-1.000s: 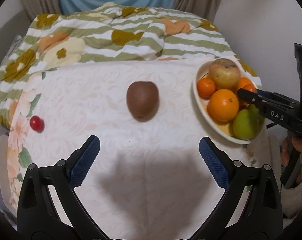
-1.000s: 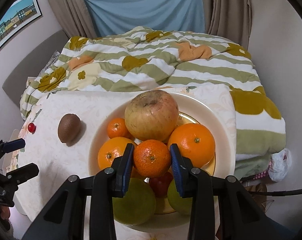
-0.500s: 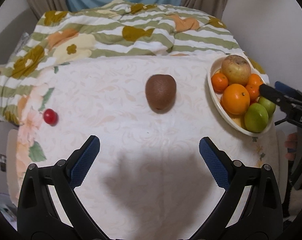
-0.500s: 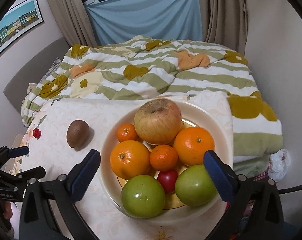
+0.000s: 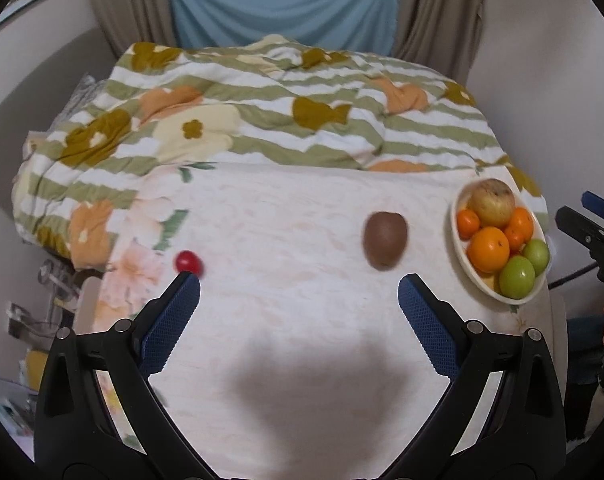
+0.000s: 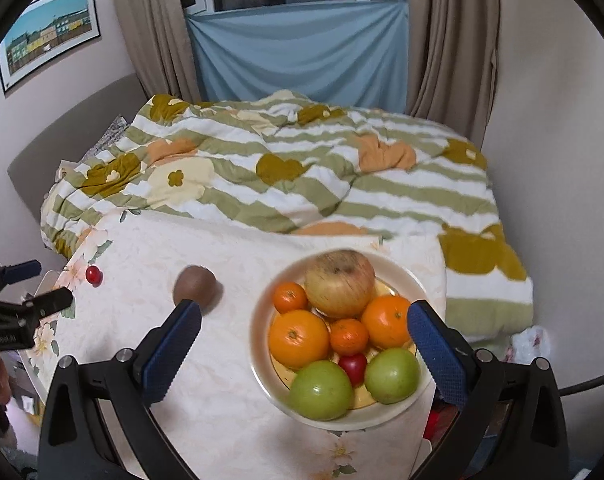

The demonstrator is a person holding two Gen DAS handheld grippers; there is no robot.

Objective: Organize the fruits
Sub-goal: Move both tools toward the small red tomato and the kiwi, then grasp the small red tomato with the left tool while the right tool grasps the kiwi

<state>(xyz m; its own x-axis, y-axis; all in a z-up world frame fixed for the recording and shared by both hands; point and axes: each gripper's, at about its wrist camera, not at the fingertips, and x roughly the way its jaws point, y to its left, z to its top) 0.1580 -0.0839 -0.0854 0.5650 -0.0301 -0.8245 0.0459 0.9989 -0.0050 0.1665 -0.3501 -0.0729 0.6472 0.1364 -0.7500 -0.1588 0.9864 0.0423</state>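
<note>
A cream bowl (image 6: 405,272) at the table's right holds an apple (image 6: 339,282), oranges (image 6: 298,338), small mandarins (image 6: 349,336), two green fruits (image 6: 321,390) and a small red fruit (image 6: 353,366). A brown kiwi (image 5: 384,240) lies on the table left of the bowl (image 5: 459,248); it also shows in the right wrist view (image 6: 194,286). A small red fruit (image 5: 188,262) lies near the table's left edge, close to my left fingertip. My left gripper (image 5: 300,300) is open and empty above the table. My right gripper (image 6: 303,334) is open and empty, above the bowl.
The table carries a pale floral cloth (image 5: 286,312). Behind it lies a bed with a striped green floral quilt (image 5: 262,120). Curtains and a blue cloth (image 6: 302,52) hang at the back. A wall stands at the right.
My right gripper opened, let go of the small mandarin in the bowl and drew back upward. My left gripper rose and shifted left, so the kiwi and bowl look smaller.
</note>
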